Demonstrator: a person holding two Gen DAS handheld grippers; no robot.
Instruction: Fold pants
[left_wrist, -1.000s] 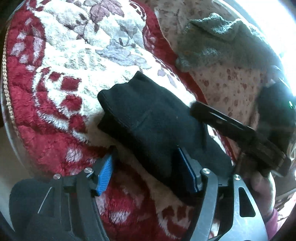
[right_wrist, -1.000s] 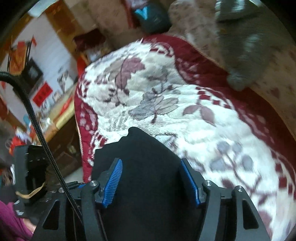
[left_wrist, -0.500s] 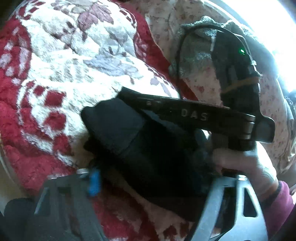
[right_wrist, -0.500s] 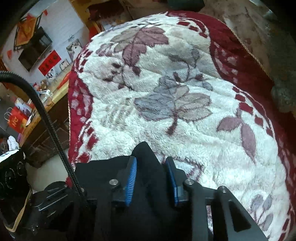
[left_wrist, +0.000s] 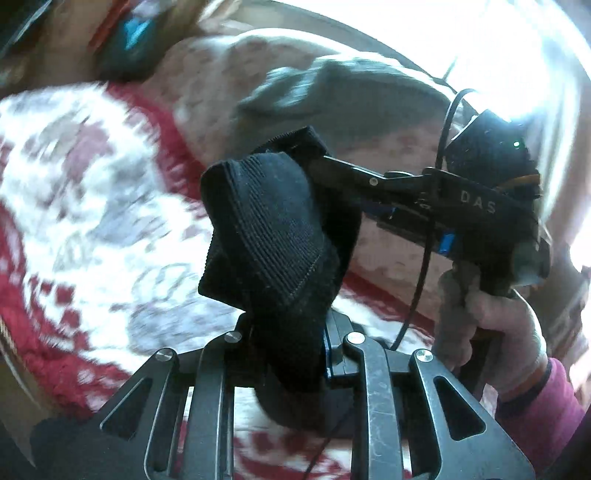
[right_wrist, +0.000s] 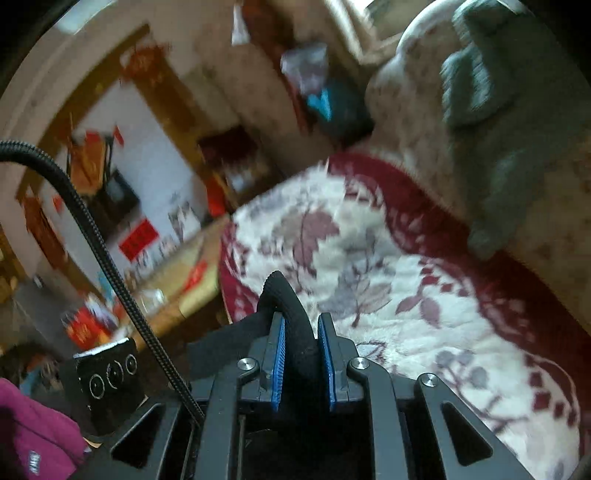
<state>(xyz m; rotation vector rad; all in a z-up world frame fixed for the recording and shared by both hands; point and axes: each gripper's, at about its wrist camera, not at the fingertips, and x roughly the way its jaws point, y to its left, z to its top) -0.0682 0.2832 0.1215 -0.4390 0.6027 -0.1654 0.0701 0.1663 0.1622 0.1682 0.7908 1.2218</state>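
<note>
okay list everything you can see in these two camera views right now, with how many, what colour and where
pants: one, black, pinched in both grippers above the blanket
blanket: one, red and white floral, beneath the pants
grey cloth: one, grey, on the pale patterned cover beyond the blanket
left gripper: one, black, blue pads, jaws just closed on the pants
right gripper: one, black, blue pads, jaws just closed on the pants
hand: one, pink sleeve, holding the right gripper

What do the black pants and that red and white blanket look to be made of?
The black pants look like a stretchy ribbed knit, matte: fine parallel ridges and a stitched hem line show, and the cloth drapes softly where it hangs. The exact fibre can't be told. The red and white blanket seems to be plush fleece or similar pile, with a fuzzy, slightly tufted surface bearing a leaf pattern.
</note>
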